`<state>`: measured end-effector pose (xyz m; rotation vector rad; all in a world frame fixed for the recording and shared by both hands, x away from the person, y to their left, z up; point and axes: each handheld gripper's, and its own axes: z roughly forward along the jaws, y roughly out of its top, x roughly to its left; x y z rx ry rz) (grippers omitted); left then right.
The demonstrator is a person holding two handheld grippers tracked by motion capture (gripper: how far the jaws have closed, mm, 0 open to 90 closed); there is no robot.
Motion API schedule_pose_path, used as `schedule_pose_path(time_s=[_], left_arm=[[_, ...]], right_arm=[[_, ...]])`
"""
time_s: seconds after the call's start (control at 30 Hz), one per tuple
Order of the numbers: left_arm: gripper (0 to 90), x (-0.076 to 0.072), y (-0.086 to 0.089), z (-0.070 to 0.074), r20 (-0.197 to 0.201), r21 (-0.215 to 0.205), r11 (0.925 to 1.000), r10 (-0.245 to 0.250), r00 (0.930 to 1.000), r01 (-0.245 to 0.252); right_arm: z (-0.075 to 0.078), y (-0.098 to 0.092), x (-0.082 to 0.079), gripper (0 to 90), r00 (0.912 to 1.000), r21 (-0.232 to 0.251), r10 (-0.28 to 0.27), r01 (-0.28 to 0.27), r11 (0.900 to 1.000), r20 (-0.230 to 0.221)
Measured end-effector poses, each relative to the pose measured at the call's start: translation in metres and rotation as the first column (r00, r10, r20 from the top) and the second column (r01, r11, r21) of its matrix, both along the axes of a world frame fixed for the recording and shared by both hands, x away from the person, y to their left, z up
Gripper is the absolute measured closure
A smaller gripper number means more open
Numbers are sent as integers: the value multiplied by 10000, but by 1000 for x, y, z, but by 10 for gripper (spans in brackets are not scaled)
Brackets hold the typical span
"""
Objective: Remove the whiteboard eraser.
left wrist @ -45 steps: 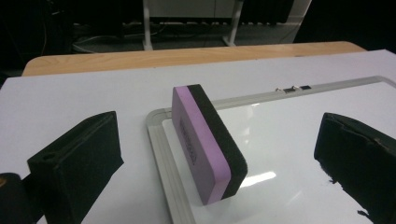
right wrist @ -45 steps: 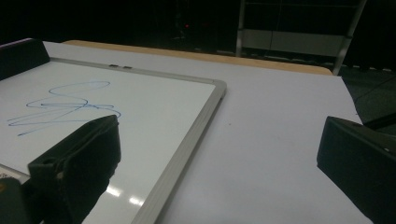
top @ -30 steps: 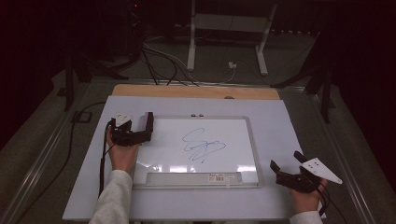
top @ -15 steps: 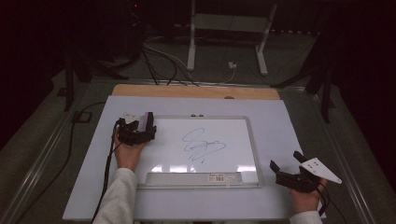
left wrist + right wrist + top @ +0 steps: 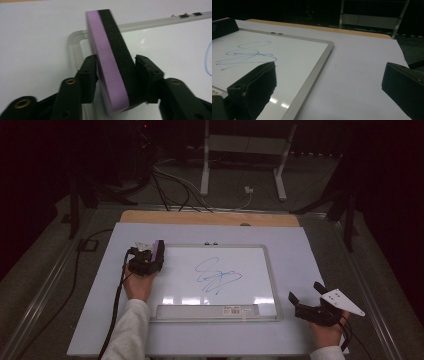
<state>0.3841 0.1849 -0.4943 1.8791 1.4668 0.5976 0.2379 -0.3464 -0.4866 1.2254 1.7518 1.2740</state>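
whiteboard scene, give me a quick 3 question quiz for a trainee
1. True or false: the left tongs are shut on the whiteboard eraser.
2. What colour is the scribble on the whiteboard? A) red B) blue C) green
3. Fill in: the right tongs rest on the table beside the board's ____ near corner, jaws apart with nothing between them.

Key:
1. True. The pads press on both faces of the purple and black eraser, and the jaws have just been closing on it.
2. B.
3. Right.
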Motion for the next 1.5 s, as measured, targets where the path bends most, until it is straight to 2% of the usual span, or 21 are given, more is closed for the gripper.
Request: schedule_pose_path(time_s=[0.13,0.33,0.53,0.77,1.13,1.5], left_arm=[[636,-1,3,2,45,146,9998,145,9999,-145],[645,-9,4,15,656,-377,9993,-49,9978,74],[644,-18,3,26,949,-582,9974,-361,9948,418],[644,-28,-4,37,1176,-573,9929,-973,9883,1046],[643,-39,-18,39,1162,-305,9822,-1806,9767,1852],[643,-46,-33,27,984,-91,9721,-2323,9676,2343]], right_arm=[[0,0,0,0,10000,-15,-3,3,10000,-5],[0,-1,0,0,10000,-8,-26,26,10000,1],[1,0,-1,0,10000,6,-12,12,10000,5],[0,0,-1,0,10000,0,-16,16,10000,-1],[0,0,-1,0,10000,-4,-9,9,10000,-18],[0,0,-1,1,10000,-18,8,-8,10000,-37]])
